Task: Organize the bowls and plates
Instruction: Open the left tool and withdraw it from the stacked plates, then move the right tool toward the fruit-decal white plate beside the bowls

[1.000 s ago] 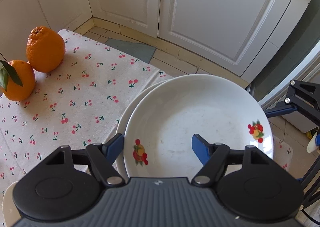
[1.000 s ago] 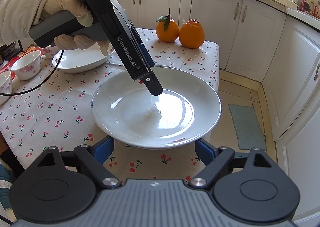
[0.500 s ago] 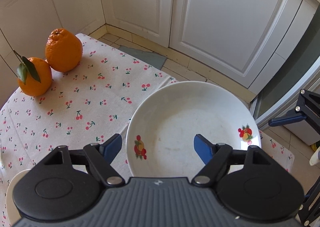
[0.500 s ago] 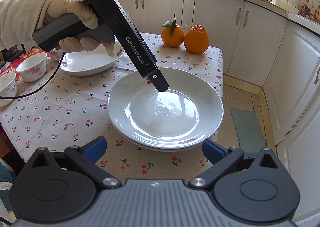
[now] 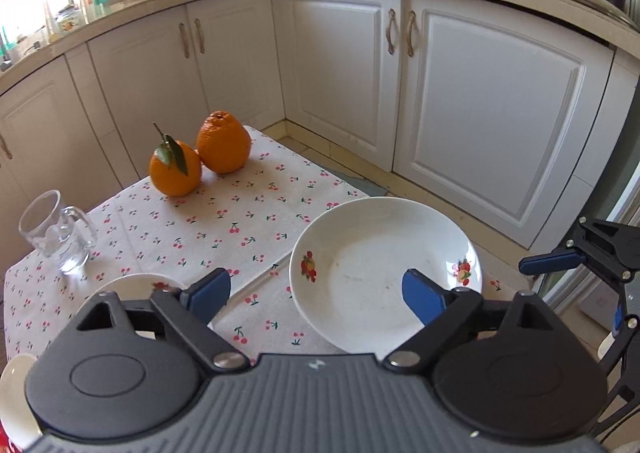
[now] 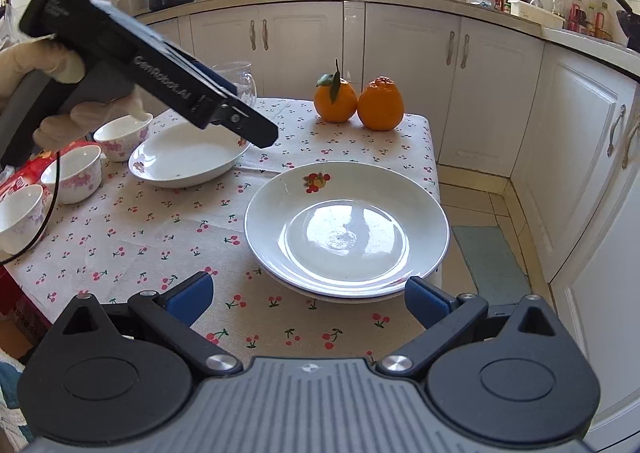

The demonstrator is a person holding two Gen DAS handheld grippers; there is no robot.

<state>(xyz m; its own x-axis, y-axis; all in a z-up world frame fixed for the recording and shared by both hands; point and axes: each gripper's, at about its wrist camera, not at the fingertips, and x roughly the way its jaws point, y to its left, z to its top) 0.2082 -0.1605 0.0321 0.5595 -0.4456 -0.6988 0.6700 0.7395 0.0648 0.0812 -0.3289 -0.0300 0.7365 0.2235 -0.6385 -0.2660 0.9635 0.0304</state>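
The left gripper (image 5: pixel 316 295) has its blue-padded jaws opening, nothing between them; the right gripper (image 6: pixel 309 295) stands wide apart and empty, just short of the stacked white fruit-printed plates (image 6: pixel 346 227) at the near right of the cherry-patterned tablecloth (image 6: pixel 132 229); a second white shallow plate (image 6: pixel 188 157) lies farther left, beside three pink-flowered porcelain bowls (image 6: pixel 74 169); two oranges (image 6: pixel 358 101) sit at the far edge, touching; a clear glass mug (image 5: pixel 56 235) stands far left.
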